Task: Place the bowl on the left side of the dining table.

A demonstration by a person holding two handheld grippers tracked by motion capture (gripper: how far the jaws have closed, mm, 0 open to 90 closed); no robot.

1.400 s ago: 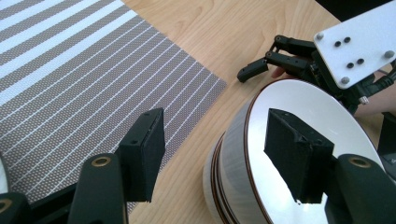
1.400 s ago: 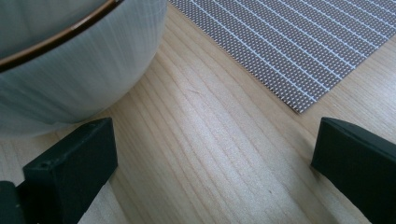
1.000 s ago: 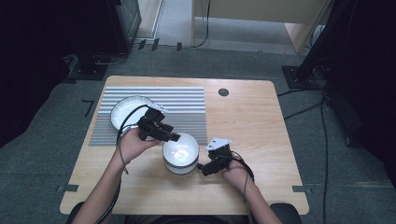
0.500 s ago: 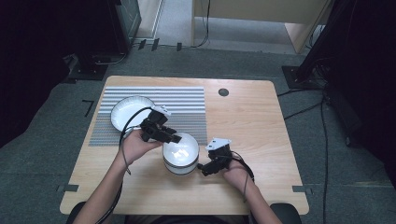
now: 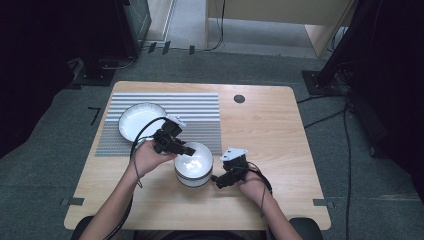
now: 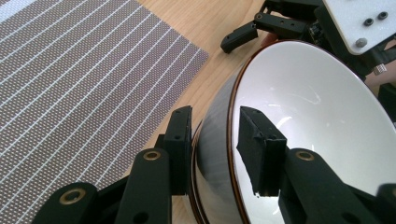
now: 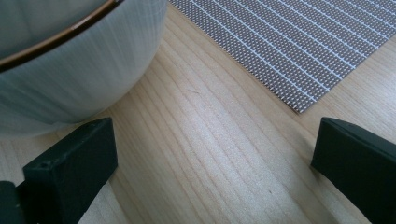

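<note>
A light wooden table (image 5: 270, 125) stands on grey carpet, with dark equipment stands and cables around it. A grey striped placemat (image 5: 200, 107) covers the table's far left part, and a white plate (image 5: 137, 120) lies on the mat.

A white bowl with a brown rim (image 5: 194, 162) sits on the bare wood just off the mat's near corner, apparently nested on a second one beneath.

The left gripper (image 5: 186, 149) straddles the bowl's left rim: one jaw outside the wall, one inside. Its jaws have just been closing on the rim; a narrow gap appears to remain at the pads.

The right gripper (image 5: 218, 181) rests low beside the bowl's right side, jaws wide apart over bare wood, holding nothing, with the bowl's wall just beside one jaw.
</note>
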